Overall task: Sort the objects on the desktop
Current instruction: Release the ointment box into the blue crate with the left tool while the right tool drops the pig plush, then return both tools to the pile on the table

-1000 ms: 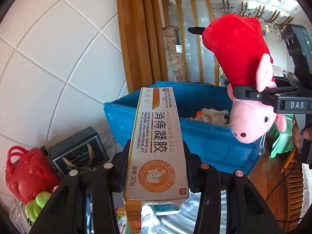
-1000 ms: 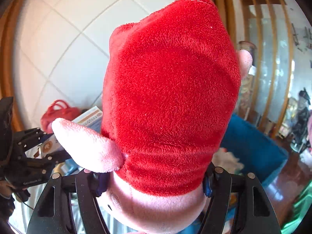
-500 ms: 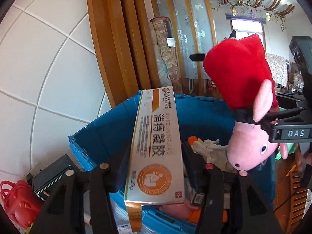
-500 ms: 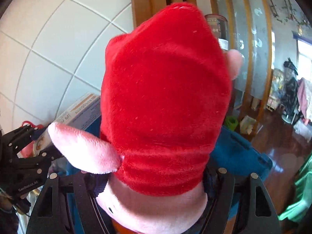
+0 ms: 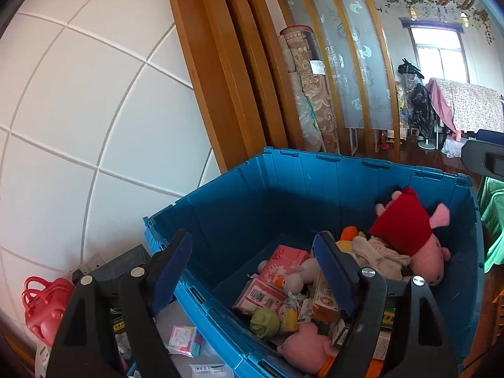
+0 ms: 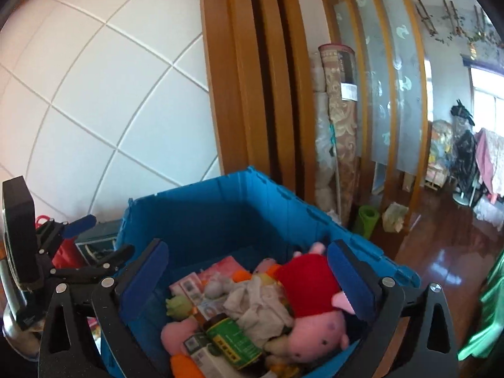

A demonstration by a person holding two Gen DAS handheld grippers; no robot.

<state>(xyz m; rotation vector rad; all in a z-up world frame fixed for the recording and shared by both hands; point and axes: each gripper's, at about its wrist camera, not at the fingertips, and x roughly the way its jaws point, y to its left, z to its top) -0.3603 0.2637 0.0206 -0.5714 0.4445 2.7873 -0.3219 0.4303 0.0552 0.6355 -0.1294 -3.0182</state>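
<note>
Since the earlier frames both of my grippers have let go: the ointment box that stood between the left fingers and the pink pig plush that filled the right ones are no longer held, and both pairs of jaws have just been opening with nothing between them.

From the left wrist view, I see my left gripper with its jaws wide apart above the near wall of the blue crate. The pink pig plush in its red dress lies inside the crate at the far right, its head down toward the right wall. Beside it, on the left, is a beige cloth toy. Nearer to me in the crate are a pink tissue pack, a small white duck, a green toy and another pink plush. An orange and white box, partly hidden behind my right finger, may be the ointment box, but I cannot tell surely. Outside the crate, at the far left, a red bag stands by the tiled wall.

From the right wrist view, my right gripper is also open wide and empty over the crate. The pig plush lies directly below, between the fingers but lower, touching neither. A brown bottle with green label lies near it on the left. The left gripper shows at the left edge, its jaws apart.
</note>
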